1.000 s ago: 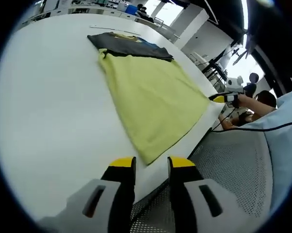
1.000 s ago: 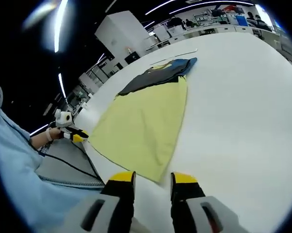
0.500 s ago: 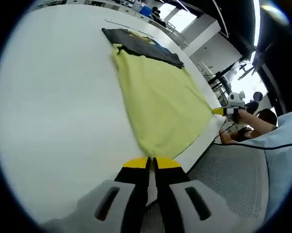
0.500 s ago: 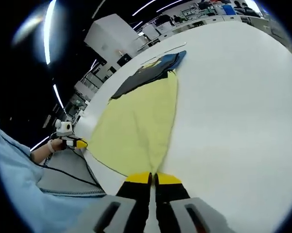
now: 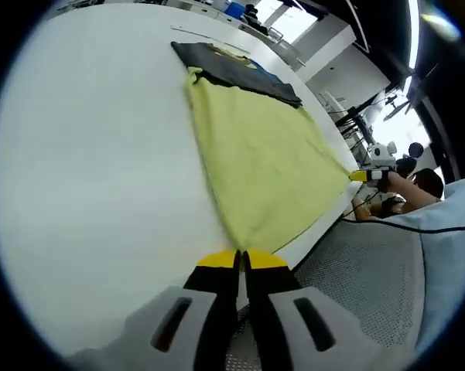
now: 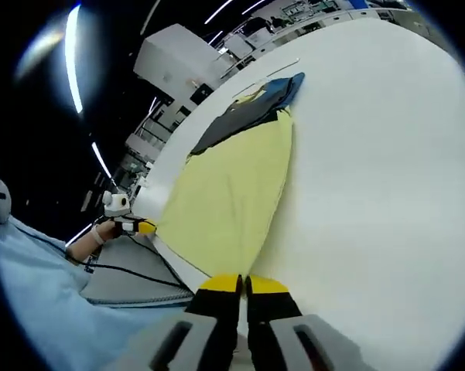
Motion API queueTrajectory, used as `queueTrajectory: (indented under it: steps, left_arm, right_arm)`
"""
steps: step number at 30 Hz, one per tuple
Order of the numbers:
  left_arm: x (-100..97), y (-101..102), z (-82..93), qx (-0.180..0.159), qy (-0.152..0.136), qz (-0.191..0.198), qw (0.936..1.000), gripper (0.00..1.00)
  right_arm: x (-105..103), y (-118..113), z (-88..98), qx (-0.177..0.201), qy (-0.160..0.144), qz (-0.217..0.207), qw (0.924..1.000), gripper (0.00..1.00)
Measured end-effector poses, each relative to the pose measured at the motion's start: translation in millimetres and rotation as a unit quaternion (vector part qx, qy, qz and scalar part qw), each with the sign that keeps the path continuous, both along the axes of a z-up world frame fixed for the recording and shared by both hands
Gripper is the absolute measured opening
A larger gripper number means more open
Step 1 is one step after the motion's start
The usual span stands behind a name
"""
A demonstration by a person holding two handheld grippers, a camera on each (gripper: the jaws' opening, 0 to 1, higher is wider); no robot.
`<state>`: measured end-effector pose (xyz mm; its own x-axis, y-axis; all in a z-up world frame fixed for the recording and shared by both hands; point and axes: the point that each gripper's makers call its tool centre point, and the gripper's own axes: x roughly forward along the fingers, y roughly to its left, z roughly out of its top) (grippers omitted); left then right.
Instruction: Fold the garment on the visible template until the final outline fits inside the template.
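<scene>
A yellow-green garment [image 5: 255,147] lies flat on the white table [image 5: 85,154], stretching away from me. Its far end touches a dark grey garment [image 5: 232,68] with blue and yellow parts. My left gripper [image 5: 241,259] is shut on the yellow garment's near left corner at the table edge. In the right gripper view the same yellow garment [image 6: 232,193] runs up to the dark garment [image 6: 247,114], and my right gripper [image 6: 244,282] is shut on its other near corner. Each gripper shows small in the other's view: the right gripper [image 5: 360,175] and the left gripper [image 6: 143,226].
The white table [image 6: 371,154] spreads wide on both sides of the cloth. A thin pale strip [image 5: 209,36] lies beyond the dark garment. A grey mesh surface [image 5: 356,294] and the person's light blue sleeve [image 6: 39,309] sit below the table's near edge. Desks and equipment stand in the background.
Both grippers were open just short of the yellow garment's near corners a second ago. They moved in and shut on the corners, and the near hem now looks pulled taut.
</scene>
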<state>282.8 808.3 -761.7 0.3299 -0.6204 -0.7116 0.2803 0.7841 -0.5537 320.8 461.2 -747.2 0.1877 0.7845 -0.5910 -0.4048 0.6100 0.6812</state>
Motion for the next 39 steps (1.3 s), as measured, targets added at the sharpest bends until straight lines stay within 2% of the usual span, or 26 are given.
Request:
queueTrajectory:
  steps: [4,10,15,17,20,25,27,31,34,37,39]
  left_arm:
    - [-3.3,2,6.1,-0.005,0.002,0.012,0.9999,0.00]
    - [-12.1,0,4.3,-0.004,0.013,0.010,0.9999,0.00]
    - [-14.1,-1,2.3,-0.008,0.019,0.015,0.9997,0.00]
    - [-11.9,0,2.0,-0.007,0.019,0.016,0.9997,0.00]
    - [-6.8,-2,11.0,-0.010,0.011,0.006,0.9999,0.00]
    - [17.0,3,35.2,-0.025,-0.018,0.019,0.9993,0.00]
    - [31.0,4,48.7,-0.026,-0.042,0.019,0.9986,0.00]
    - [57.8,4,78.1,-0.032,-0.077,0.022,0.9963,0.00]
    - [85.1,5,94.6,-0.042,-0.099,0.025,0.9938,0.00]
    - [109.7,8,100.6,-0.045,-0.111,0.031,0.9924,0.00]
    - [127.3,8,105.3,-0.042,-0.125,0.031,0.9908,0.00]
  right_arm:
    - [-7,2,1.0,0.009,0.008,-0.008,0.9999,0.00]
    - [-14,0,-4.1,0.013,0.020,-0.012,0.9996,0.00]
    - [-11,-3,-0.9,0.017,0.023,-0.021,0.9994,0.00]
    - [-6,-4,1.3,0.027,0.030,-0.035,0.9986,0.00]
    - [0,-1,15.3,0.066,0.043,-0.052,0.9955,0.00]
    - [13,-1,31.9,0.089,0.032,-0.065,0.9933,0.00]
    - [25,4,47.8,0.124,0.028,-0.083,0.9884,0.00]
    - [56,5,69.8,0.154,0.002,-0.106,0.9823,0.00]
    - [77,3,74.8,0.164,0.000,-0.119,0.9792,0.00]
    - [103,3,79.4,0.165,-0.013,-0.131,0.9775,0.00]
    - [120,8,88.6,0.175,-0.026,-0.136,0.9748,0.00]
